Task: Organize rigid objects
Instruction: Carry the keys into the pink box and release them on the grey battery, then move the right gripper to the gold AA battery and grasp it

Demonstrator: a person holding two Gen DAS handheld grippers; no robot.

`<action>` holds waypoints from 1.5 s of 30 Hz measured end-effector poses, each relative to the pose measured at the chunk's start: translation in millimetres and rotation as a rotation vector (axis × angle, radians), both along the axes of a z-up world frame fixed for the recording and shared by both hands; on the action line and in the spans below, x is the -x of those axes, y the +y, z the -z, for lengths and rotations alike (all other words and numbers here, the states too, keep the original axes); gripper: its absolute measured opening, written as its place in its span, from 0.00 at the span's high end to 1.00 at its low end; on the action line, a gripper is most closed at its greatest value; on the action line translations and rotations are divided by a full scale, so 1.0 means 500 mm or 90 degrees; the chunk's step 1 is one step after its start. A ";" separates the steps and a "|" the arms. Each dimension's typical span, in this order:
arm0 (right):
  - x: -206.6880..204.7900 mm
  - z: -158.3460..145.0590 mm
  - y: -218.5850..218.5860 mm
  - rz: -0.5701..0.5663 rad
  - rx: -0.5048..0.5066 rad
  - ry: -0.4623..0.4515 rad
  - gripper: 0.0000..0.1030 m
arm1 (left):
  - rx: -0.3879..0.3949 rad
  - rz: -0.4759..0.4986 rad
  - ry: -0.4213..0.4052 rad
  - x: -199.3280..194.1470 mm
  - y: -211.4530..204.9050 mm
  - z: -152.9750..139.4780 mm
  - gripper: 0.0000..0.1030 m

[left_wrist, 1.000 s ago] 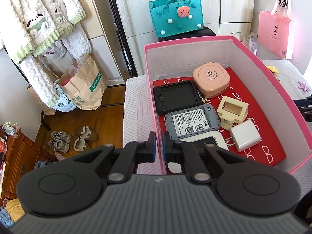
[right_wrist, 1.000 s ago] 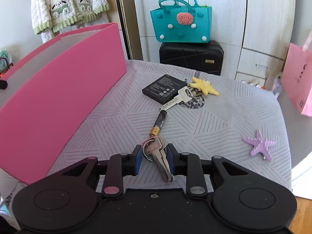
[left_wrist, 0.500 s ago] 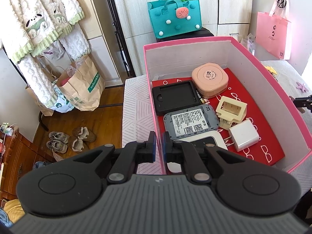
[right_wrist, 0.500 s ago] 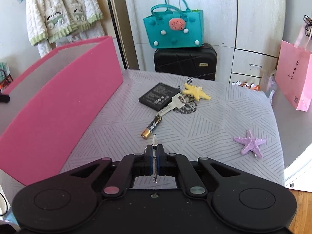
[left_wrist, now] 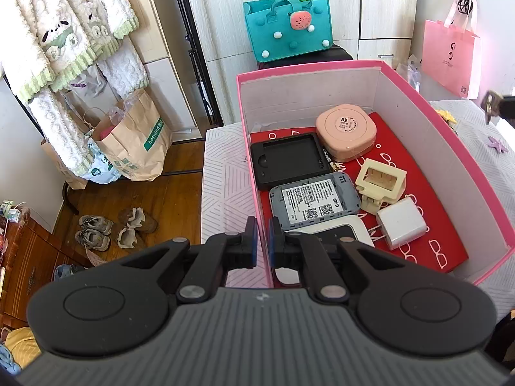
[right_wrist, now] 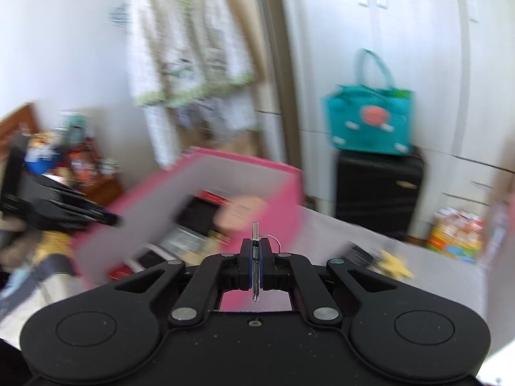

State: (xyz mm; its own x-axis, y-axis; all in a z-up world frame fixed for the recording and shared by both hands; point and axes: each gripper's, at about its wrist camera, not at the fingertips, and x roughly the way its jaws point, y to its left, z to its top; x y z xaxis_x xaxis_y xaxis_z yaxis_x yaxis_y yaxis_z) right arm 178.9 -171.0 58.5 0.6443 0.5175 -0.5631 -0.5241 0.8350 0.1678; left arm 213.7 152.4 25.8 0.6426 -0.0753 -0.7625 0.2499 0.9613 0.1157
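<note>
My left gripper (left_wrist: 263, 236) is shut on the near left wall of the pink box (left_wrist: 254, 173). Inside lie a pink round case (left_wrist: 346, 132), a black tray (left_wrist: 289, 160), a grey router (left_wrist: 313, 202), a cream holder (left_wrist: 381, 181) and a white charger (left_wrist: 402, 223). My right gripper (right_wrist: 256, 265) is shut on the keys (right_wrist: 255, 241), held edge-on in the air beside the box's right wall (right_wrist: 257, 180). It also shows at the right edge of the left wrist view (left_wrist: 497, 106), above the box rim.
A purple starfish (left_wrist: 497, 144) and a yellow starfish (right_wrist: 394, 262) lie on the patterned bed cover, with a black battery pack (right_wrist: 357, 254). A teal bag (right_wrist: 370, 122) sits on a black suitcase (right_wrist: 378, 193). A pink bag (left_wrist: 450, 54) hangs at the right.
My right gripper closed on the keys, lifted them off the bed cover and swung up and left toward the pink box. The left gripper kept its hold on the box wall.
</note>
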 end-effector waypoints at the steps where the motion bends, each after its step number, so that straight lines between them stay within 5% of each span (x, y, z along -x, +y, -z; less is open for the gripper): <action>1: -0.001 -0.007 0.016 -0.022 -0.013 0.001 0.95 | -0.001 0.001 0.000 0.000 0.000 0.000 0.94; 9: -0.053 0.008 0.172 -0.157 -0.017 0.071 0.95 | -0.016 0.014 0.001 0.000 0.000 0.000 0.94; 17: -0.150 0.070 0.287 -0.176 0.048 0.165 0.95 | -0.031 0.022 0.001 0.001 -0.009 0.001 0.94; 26: -0.176 0.101 0.329 -0.166 0.079 0.169 0.88 | -0.029 0.023 -0.004 0.003 -0.009 0.001 0.94; 37: -0.123 0.034 0.210 -0.097 0.003 0.095 0.85 | -0.048 0.045 -0.013 0.009 -0.012 0.005 0.94; 40: -0.099 0.021 0.149 -0.054 -0.021 0.077 0.76 | -0.050 0.048 -0.016 0.011 -0.012 0.005 0.94; 45: -0.059 0.006 0.067 0.002 0.012 0.038 0.71 | -0.048 0.056 -0.017 0.014 -0.010 0.005 0.94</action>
